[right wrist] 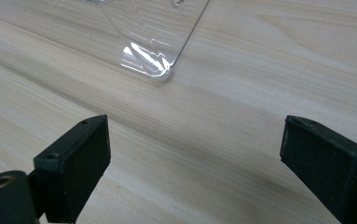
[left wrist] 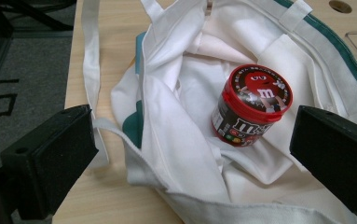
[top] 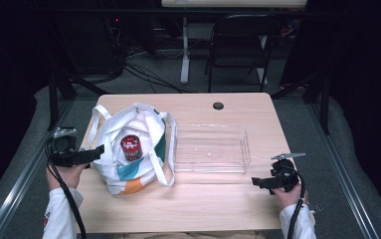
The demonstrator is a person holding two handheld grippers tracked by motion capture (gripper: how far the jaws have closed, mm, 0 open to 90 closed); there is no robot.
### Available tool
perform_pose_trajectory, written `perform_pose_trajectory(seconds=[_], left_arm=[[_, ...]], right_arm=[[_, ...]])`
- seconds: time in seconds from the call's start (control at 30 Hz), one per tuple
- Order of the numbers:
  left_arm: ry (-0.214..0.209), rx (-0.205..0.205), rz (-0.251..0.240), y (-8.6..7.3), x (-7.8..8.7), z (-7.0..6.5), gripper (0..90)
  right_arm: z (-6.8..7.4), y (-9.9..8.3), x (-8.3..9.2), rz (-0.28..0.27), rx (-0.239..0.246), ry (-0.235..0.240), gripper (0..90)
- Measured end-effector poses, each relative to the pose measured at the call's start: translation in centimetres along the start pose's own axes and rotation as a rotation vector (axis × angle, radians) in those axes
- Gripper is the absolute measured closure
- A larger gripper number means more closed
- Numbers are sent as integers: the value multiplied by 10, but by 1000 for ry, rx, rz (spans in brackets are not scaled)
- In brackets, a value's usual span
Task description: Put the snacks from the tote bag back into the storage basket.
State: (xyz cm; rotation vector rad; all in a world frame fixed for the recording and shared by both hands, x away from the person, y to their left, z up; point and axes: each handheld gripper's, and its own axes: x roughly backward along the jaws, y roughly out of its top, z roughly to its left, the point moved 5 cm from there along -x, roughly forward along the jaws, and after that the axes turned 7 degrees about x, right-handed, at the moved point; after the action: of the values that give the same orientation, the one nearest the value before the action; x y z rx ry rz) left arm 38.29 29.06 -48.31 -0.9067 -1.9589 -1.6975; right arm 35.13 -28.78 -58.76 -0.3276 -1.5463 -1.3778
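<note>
A white cloth tote bag (top: 131, 149) with teal and orange patches lies open on the wooden table (top: 198, 204). Inside it stands a dark candy tub with a red lid (top: 130, 147), also in the left gripper view as a candy tub (left wrist: 250, 105) among the bag's folds (left wrist: 176, 116). My left gripper (top: 96, 153) is open at the bag's left edge, its jaws wide apart and nothing between them (left wrist: 190, 154). A clear plastic tray (top: 210, 148) sits right of the bag. My right gripper (top: 255, 182) is open over bare wood just off the tray's near right corner (right wrist: 160, 74).
The bag's long white handles (top: 165, 149) trail across the table towards the tray. A round cable hole (top: 218, 105) sits near the table's far edge. Behind the table stand a black chair (top: 240, 47) and floor cables. Bare wood runs along the front edge.
</note>
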Motion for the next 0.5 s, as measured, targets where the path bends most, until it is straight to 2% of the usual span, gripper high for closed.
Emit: perform_pose_trajectory(seconds=[0.23, 0.3, 0.33, 0.5], left_arm=[[-4, -42, 23, 14, -7, -12, 1], [-9, -52, 24, 15, -10, -15, 1], [-14, -53, 24, 15, -12, -17, 1], [-24, -90, 57, 17, -28, -30, 2]], right_arm=[[-1, -2, 1, 2, -5, 3, 84], [0, -2, 0, -14, -14, 1, 84], [0, -2, 1, 3, -1, 5, 84], [2, 0, -1, 1, 3, 5, 85]])
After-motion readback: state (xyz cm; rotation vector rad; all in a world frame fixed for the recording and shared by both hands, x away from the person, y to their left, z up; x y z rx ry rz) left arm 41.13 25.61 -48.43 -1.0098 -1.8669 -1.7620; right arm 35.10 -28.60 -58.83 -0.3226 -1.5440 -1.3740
